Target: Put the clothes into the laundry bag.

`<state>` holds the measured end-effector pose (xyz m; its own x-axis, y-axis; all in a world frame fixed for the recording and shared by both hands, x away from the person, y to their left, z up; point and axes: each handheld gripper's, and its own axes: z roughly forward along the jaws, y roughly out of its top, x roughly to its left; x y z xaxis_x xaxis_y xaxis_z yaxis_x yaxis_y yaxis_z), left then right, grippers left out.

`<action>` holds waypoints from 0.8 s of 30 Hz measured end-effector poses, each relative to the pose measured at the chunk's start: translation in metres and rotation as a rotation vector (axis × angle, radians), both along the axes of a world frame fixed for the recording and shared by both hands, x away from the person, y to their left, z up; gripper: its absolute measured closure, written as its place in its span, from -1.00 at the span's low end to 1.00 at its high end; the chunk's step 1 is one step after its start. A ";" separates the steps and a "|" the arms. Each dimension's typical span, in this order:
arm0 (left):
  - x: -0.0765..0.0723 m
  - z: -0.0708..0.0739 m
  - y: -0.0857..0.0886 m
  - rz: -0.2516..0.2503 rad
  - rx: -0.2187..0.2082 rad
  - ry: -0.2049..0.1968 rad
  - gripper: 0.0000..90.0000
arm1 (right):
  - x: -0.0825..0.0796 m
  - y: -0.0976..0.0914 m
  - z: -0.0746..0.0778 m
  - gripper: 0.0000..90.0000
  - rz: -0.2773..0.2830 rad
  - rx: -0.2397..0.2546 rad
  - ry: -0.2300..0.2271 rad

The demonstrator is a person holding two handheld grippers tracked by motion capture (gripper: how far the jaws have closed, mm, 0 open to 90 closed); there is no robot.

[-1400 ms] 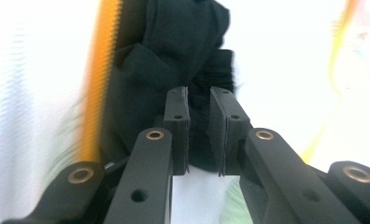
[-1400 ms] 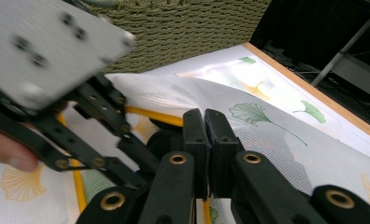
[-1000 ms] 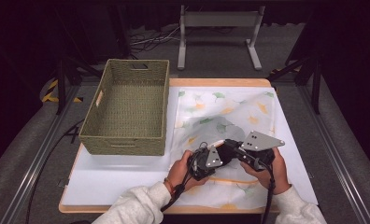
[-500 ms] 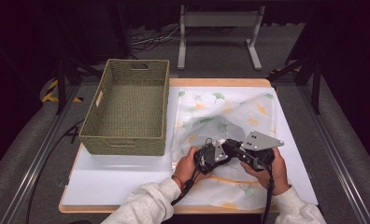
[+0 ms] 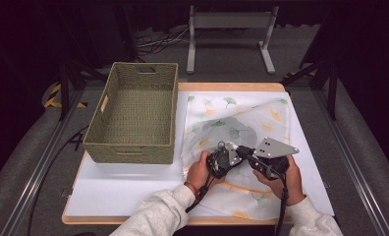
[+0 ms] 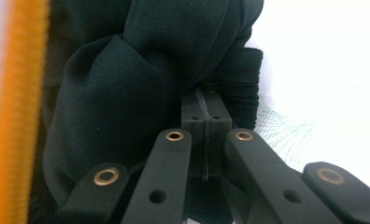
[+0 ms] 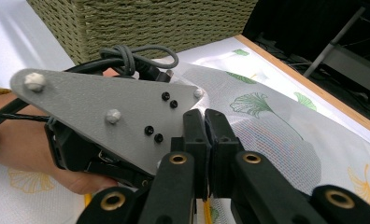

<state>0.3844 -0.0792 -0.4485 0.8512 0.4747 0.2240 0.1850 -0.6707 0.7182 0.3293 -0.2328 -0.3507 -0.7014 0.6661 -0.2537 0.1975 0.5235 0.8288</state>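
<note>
Pinching the sheer leaf-print mesh bag (image 5: 241,123) mid-tabletop, the left hand-held gripper (image 6: 205,116) is pressed together against dark fabric inside, and the right hand-held gripper (image 7: 205,122) clamps the mesh. Uneven tugging could slip the thin mesh free, well short of the woven basket (image 5: 136,150).

We see a sheer, mesh-like white bag (image 5: 241,128) printed with green and yellow leaves, a dark matt knitted cloth (image 6: 127,93) showing through it. The basket (image 5: 133,118) is coarse woven fibre, olive and rough. Each hand-held gripper, left (image 5: 222,160) and right (image 5: 266,162), is matt black plastic with brass-coloured rivets; one carries a dull grey plate. The desk (image 5: 133,187) is smooth white with a pale wooden edge.
</note>
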 end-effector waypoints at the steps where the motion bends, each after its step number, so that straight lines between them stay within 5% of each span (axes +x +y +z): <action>1: -0.001 0.001 0.002 -0.003 -0.008 0.010 1.00 | 0.000 0.000 0.000 0.98 0.000 0.001 0.000; 14: -0.018 0.010 0.029 -0.072 -0.078 0.061 0.98 | -0.001 -0.001 0.002 0.98 0.009 0.008 0.004; 19: -0.023 0.014 0.039 -0.080 -0.092 0.064 0.97 | 0.000 0.000 0.001 0.98 0.015 0.007 0.002; 22: -0.028 0.017 0.043 -0.126 -0.119 0.060 0.97 | 0.000 0.000 0.001 0.98 0.012 0.010 0.007; 24: -0.032 0.018 0.040 -0.146 -0.100 0.050 0.98 | 0.000 0.000 0.001 0.98 0.012 0.009 0.007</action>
<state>0.3529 -0.0388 -0.4309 0.9214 0.3634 0.1378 0.1279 -0.6184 0.7754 0.3293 -0.2332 -0.3496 -0.7112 0.6599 -0.2426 0.1970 0.5182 0.8322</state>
